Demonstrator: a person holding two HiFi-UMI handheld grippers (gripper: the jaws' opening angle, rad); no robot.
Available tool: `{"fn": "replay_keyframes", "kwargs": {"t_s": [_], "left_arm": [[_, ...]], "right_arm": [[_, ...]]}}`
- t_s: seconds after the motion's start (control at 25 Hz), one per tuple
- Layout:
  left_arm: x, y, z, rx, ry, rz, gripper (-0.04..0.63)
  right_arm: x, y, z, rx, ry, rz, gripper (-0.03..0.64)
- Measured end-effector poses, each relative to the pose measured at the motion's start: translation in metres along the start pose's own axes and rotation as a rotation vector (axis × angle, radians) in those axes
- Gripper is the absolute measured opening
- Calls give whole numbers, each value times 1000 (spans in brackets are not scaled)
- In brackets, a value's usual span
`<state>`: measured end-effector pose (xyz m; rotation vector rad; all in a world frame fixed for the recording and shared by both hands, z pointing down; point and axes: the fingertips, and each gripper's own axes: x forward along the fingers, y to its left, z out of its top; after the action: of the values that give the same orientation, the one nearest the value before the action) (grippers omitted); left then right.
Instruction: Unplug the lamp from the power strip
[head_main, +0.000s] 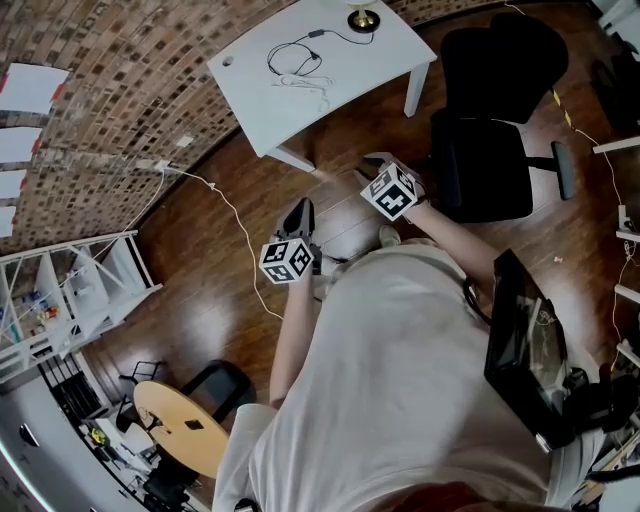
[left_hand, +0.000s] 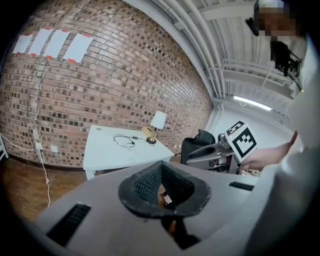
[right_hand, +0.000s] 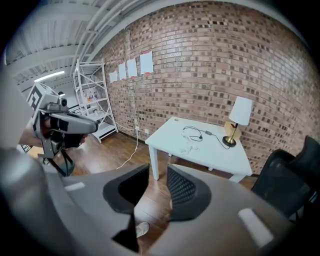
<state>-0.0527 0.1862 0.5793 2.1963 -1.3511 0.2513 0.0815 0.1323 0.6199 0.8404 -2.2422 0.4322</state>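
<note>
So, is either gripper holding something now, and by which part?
Nothing is held. The right gripper has jaws apart, only floor between them; the left gripper has jaws together on nothing. The lamp stands far off on the table.

- The head view's top edge cuts the lamp (head_main: 363, 17); we see only its base.
- We cannot tell where its cord (head_main: 316, 34) plugs in: too small.

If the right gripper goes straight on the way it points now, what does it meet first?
Likely the wooden floor, before the white table; the right gripper points down at it. Depth is unclear.
</note>
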Motion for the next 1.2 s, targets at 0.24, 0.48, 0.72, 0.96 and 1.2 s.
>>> {"fn": "replay_keyframes", "kwargs": {"t_s": [0.24, 0.48, 0.72, 0.96, 1.2], "left_arm": [[-2, 5, -11, -7, 18, 12, 5], [-4, 9, -14, -17, 24, 27, 5], [-4, 13, -20, -28, 36, 37, 5], [-4, 11, -29, -31, 49, 40, 5], [-7, 11, -33, -31, 57, 50, 5]], "right_arm": [[4, 8, -2, -11, 6, 14, 112], [5, 9, 0, -13, -2, 1, 112], [8, 15, -1, -14, 5, 21, 112], [13, 24, -9, -6, 26, 51, 110], [17, 32, -22, 9, 72, 91, 103]]}}
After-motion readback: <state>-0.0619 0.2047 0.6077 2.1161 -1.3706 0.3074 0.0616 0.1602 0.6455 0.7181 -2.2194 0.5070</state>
